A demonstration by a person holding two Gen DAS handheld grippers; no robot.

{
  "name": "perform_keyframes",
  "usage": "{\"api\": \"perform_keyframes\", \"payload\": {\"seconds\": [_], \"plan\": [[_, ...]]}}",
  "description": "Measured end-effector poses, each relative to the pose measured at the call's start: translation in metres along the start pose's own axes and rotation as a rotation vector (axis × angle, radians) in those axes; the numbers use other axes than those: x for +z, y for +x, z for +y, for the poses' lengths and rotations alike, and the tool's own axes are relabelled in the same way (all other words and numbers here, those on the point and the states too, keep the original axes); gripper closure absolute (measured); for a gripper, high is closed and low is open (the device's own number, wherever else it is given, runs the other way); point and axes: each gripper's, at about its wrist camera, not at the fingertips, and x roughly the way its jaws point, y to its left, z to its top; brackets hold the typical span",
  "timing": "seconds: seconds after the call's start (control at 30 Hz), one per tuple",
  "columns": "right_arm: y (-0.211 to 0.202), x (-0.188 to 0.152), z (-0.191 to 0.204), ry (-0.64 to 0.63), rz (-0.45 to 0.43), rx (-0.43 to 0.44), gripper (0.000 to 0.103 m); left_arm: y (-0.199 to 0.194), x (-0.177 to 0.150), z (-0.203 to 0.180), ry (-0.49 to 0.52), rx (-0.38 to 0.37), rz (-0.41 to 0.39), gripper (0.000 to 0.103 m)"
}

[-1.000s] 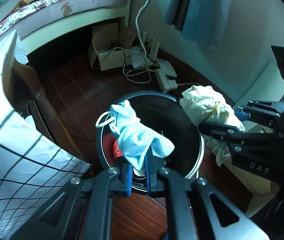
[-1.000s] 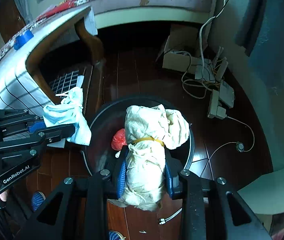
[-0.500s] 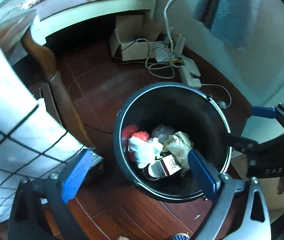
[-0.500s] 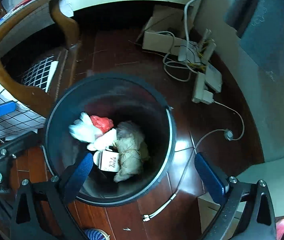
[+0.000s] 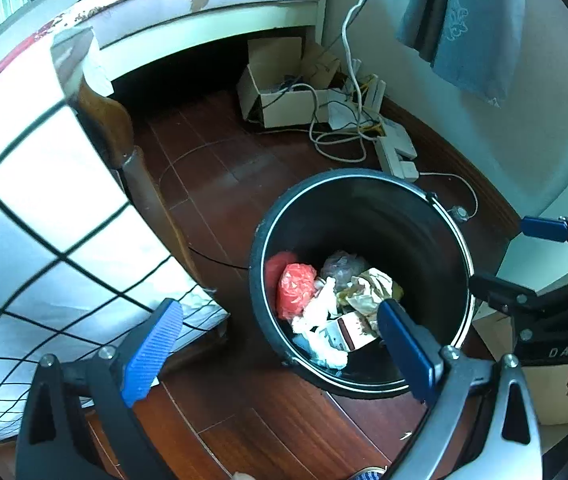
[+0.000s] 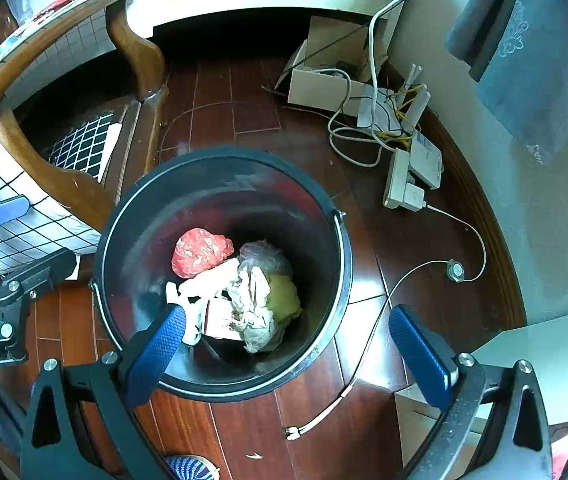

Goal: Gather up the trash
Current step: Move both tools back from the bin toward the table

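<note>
Both pairs of fingers, left (image 5: 280, 354) and right (image 6: 288, 354), stand released and empty, jaws having just opened, above the bin (image 6: 348, 280). The trash (image 6: 244, 296) lies heaped on the bin's bottom, directly below; the right pair hangs more squarely over the bin.

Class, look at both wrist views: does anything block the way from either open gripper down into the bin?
Nothing visible does. The bin has no lid, and both the left gripper and right gripper are empty above it.
</note>
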Motion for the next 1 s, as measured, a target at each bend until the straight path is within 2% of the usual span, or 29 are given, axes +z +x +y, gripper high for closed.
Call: {"api": "perform_keyframes", "payload": {"seconds": [0.57,1.0], "plan": [[-0.058,-0.002,0.016,0.067,-0.11,0.003,0.001,-0.064,-0.006,0.02,-0.022,0.042,-0.092,0.005],[-0.119,0.023,0.078,0.019,-0.24,0.033,0.001,-0.139,-0.017,0.074,-0.088,0.12,-0.206,0.003]]}}
